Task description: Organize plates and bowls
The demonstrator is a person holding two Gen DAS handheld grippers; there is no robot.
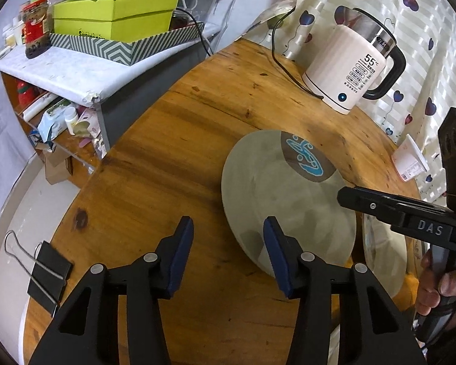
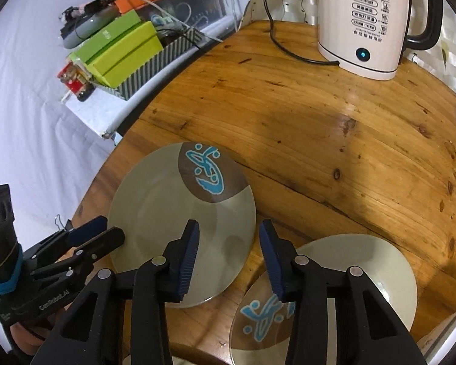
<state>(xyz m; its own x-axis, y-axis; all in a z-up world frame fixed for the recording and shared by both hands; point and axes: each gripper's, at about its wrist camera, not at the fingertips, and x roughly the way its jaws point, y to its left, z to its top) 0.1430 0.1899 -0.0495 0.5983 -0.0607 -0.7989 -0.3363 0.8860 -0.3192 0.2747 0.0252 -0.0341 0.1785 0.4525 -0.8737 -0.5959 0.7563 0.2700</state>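
From the left wrist camera, we are looking down at a round brown wooden table (image 1: pixel 173 140). A flat grey round plate with a brown patch and a blue squiggle (image 1: pixel 276 188) is lying on it. Our left claw (image 1: pixel 228 234) is hanging just over the near-left edge of this plate. Its blue fingers (image 1: pixel 182 252) are standing apart and are holding nothing. The right claw (image 1: pixel 343 196) is reaching in from the right over the plate's far-right edge; from here we cannot tell how wide it is. A hand (image 1: pixel 437 286) is gripping its handle. A white electric kettle with a black handle (image 1: pixel 349 70) is standing at the back of the table. A black binder clip (image 1: pixel 45 276) is sitting at the table's left edge.

From the right wrist camera, we are seeing the same plate (image 2: pixel 167 210) lying left of the middle. Our right claw (image 2: pixel 228 231) is hanging over its near-right edge, fingers (image 2: pixel 188 255) apart, nothing between them. A second grey round plate with the same blue squiggle (image 2: pixel 380 270) is lying near the first one, on its right, partly under the right finger. The left claw (image 2: pixel 112 228) is showing at the first plate's left edge. The kettle (image 2: pixel 361 30) is standing at the back.
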